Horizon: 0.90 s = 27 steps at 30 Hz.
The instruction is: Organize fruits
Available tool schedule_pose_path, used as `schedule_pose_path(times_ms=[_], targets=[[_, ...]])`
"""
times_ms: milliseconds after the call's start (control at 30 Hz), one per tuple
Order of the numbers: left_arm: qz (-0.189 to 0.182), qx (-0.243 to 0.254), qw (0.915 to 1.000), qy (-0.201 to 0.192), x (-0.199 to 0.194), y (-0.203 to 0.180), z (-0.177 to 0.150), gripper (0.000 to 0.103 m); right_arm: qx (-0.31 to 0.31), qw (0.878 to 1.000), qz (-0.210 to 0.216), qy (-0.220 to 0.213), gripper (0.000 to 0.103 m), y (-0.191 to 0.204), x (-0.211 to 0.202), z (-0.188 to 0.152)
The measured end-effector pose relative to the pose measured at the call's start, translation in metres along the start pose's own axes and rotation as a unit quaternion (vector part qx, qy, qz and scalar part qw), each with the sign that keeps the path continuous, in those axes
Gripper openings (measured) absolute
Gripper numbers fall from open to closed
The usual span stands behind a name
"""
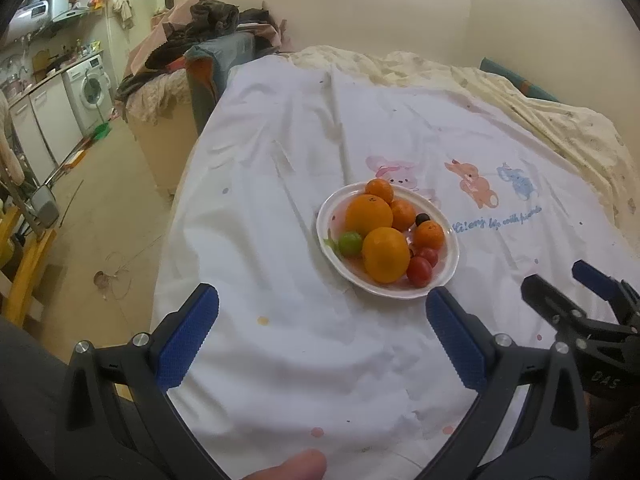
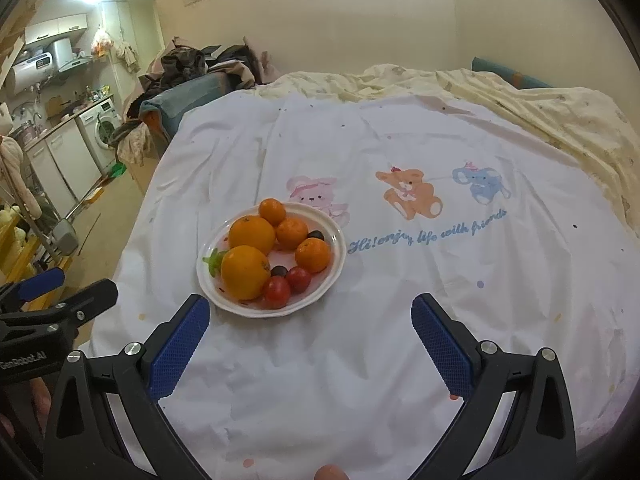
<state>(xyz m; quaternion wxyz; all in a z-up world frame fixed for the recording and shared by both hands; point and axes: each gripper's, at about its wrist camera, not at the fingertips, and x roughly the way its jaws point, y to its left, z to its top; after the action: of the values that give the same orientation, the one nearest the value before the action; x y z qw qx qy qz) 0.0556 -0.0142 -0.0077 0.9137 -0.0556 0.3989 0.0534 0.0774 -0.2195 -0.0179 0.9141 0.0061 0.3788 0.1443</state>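
A white plate [image 1: 450, 270] [image 2: 338, 258] sits on the white printed cloth and holds two large oranges [image 1: 385, 255] [image 2: 245, 272], three small mandarins [image 1: 429, 235] [image 2: 313, 255], two red tomatoes [image 1: 419, 271] [image 2: 277, 292], a green fruit [image 1: 350, 243] and dark grapes [image 1: 422, 219] [image 2: 279, 271]. My left gripper [image 1: 322, 304] is open and empty, hovering just short of the plate. My right gripper [image 2: 311, 314] is open and empty, with the plate ahead and to its left. Each gripper shows at the edge of the other's view: the right one [image 1: 568, 284], the left one [image 2: 68, 284].
The white cloth [image 1: 304, 360] with cartoon animals and blue writing covers a bed; a cream quilt [image 2: 540, 108] is bunched along the far and right sides. A pile of clothes [image 2: 192, 68] lies past the far left corner. A kitchen with a washing machine [image 1: 90, 88] is at left.
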Motion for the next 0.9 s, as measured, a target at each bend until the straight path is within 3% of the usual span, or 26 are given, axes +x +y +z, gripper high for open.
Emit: schedule_pose_path(times_ms=[900], targets=[[0.004,-0.004,1.0000,-0.001,-0.0004,-0.0001,0.0022,0.102,0.011,1.000,-0.002,0.003,0.103,-0.0012,0.0006,0.0011]])
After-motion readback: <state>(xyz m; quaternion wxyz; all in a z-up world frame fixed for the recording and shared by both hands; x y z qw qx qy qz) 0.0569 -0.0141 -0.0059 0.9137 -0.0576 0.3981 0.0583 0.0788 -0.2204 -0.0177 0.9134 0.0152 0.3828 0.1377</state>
